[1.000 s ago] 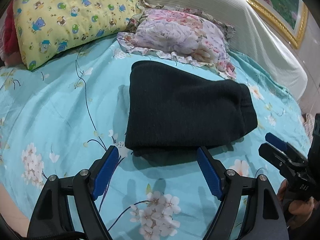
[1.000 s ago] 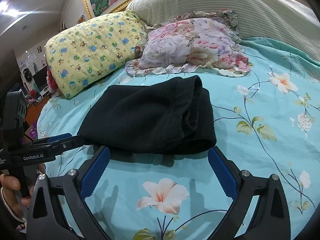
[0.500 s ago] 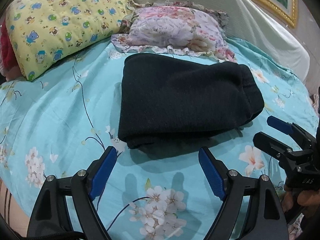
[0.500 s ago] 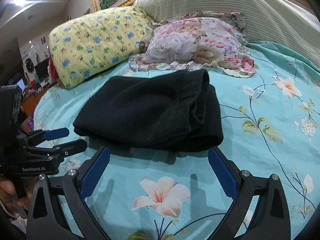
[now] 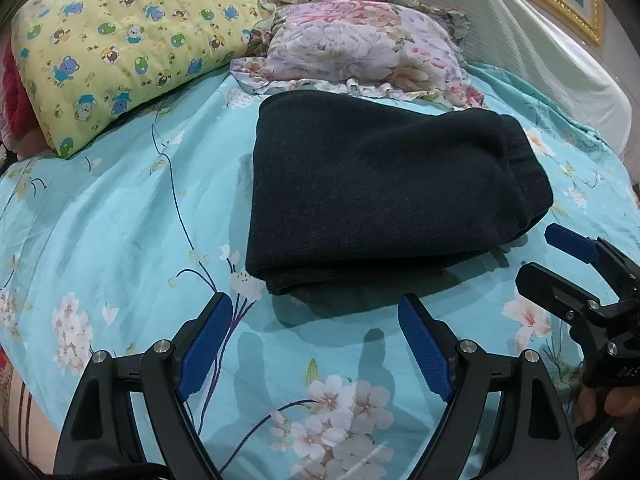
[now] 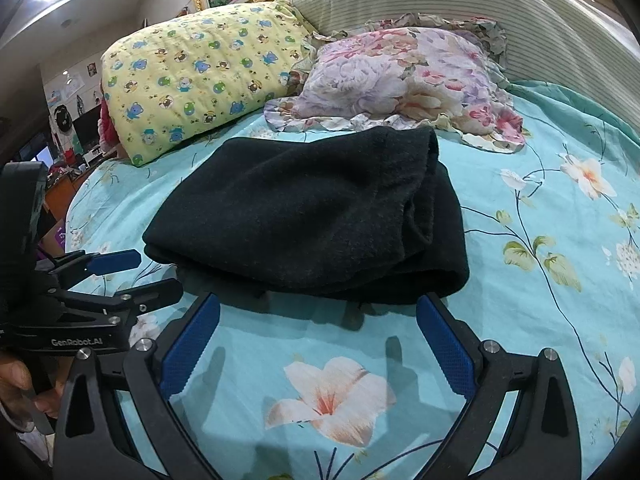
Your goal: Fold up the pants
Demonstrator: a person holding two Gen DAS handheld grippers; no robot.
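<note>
The black pants [image 5: 384,196] lie folded into a thick rectangle on the turquoise floral bedsheet [image 5: 120,232]; they also show in the right wrist view [image 6: 312,216]. My left gripper [image 5: 316,320] is open and empty, hovering just short of the pants' near edge. My right gripper [image 6: 318,320] is open and empty, also just short of that edge. The right gripper shows in the left wrist view [image 5: 548,256] beside the pants' near right corner. The left gripper shows in the right wrist view [image 6: 148,272] at their near left corner.
A yellow bear-print pillow [image 5: 120,40] and a floral ruffled pillow [image 5: 360,48] lie behind the pants. A striped padded headboard [image 5: 520,40] rises at the back. The sheet [image 6: 560,240] spreads to the right of the pants.
Both grippers have moved a little closer to the pants' near edge and stay open. The pants have not moved.
</note>
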